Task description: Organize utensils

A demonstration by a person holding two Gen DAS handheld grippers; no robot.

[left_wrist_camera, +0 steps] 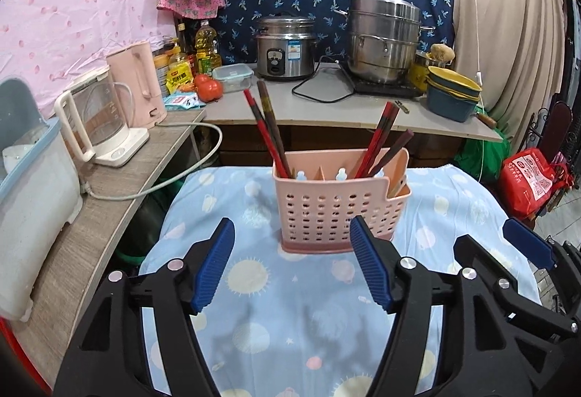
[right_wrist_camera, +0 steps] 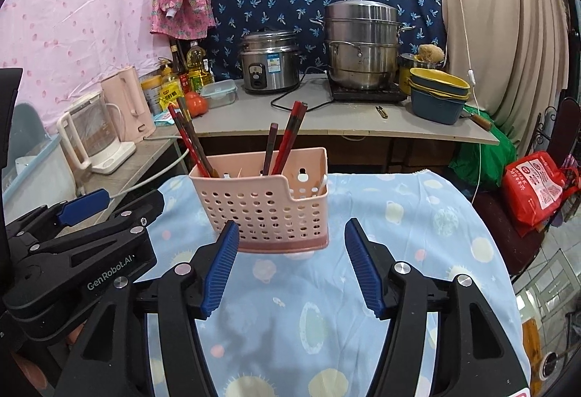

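Nearest the lens in each wrist view are two black plastic grippers with ribbed blue pads, the left gripper [left_wrist_camera: 294, 262] and the right gripper [right_wrist_camera: 292, 264], both with jaws spread apart and nothing between them, hovering side by side just short of the pink perforated plastic utensil caddy [left_wrist_camera: 336, 212]. That caddy stands upright on the pale blue planet-print cloth [left_wrist_camera: 272, 306] covering the table. Red-and-dark wooden chopsticks [left_wrist_camera: 263, 128] lean outward in its separate compartments, probably sorted by kind, so the empty jaws suggest the organizing is largely done.
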